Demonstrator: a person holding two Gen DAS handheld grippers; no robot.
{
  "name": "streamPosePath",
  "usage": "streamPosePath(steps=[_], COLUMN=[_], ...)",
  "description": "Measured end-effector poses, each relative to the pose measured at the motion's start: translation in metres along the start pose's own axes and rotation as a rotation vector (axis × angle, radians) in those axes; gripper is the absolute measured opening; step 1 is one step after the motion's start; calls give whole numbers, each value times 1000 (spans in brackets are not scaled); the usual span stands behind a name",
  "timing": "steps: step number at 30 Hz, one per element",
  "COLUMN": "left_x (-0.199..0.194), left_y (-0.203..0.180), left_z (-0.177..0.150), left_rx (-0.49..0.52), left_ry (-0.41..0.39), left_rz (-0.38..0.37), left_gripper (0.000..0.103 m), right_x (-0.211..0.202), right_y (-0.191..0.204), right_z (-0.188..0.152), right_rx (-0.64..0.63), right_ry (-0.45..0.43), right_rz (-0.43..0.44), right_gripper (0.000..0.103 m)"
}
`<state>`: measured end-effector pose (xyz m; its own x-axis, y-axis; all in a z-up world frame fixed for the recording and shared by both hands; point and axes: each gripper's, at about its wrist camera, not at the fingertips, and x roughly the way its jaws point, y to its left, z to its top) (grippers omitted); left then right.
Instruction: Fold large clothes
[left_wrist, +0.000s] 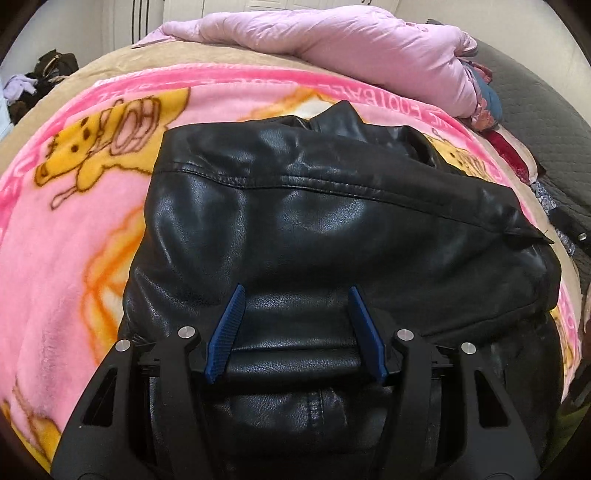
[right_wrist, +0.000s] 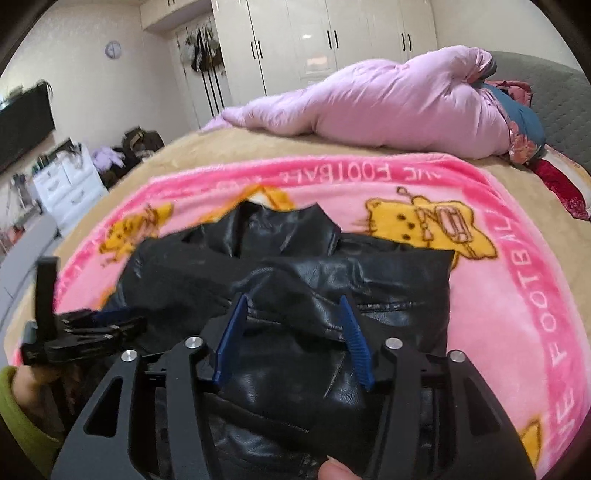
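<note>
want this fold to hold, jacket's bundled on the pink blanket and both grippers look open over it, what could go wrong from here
1. The black leather jacket looks stiff and glossy; with the left gripper and right gripper both open and nothing clamped, the folded layers may spring back open.
2. The collar sticks up unevenly, so the bundle could end up lopsided.
3. The fleece blanket might bunch if the jacket gets dragged across it.

Open passage: pink blanket (right_wrist: 517, 280) lies bare to the right of the black leather jacket (left_wrist: 332, 221) and in a band beyond its collar, with tan bed cover (right_wrist: 332, 147) clear behind that. Obstructions: lilac quilt (right_wrist: 388, 110) heaped along the bed's far side; left tool (right_wrist: 85, 328) at the jacket's left edge. The jacket itself fills the near middle under both tools.
</note>
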<state>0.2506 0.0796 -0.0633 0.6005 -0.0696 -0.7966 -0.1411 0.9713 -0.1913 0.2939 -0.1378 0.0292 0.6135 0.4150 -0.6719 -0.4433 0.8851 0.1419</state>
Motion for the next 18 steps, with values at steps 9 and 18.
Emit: streamPosePath(steps=[9, 18], left_x=[-1, 0], left_y=[6, 7], left_z=[-2, -2], left_rx=[-35, -36], left_ry=[-10, -12], left_rz=[-31, -41], left_gripper=[50, 50], right_x=[60, 83], right_y=[-8, 1], right_z=[-20, -33], right_rx=[21, -41], right_ry=[188, 217], right_rz=[-86, -163], right_gripper=[52, 53])
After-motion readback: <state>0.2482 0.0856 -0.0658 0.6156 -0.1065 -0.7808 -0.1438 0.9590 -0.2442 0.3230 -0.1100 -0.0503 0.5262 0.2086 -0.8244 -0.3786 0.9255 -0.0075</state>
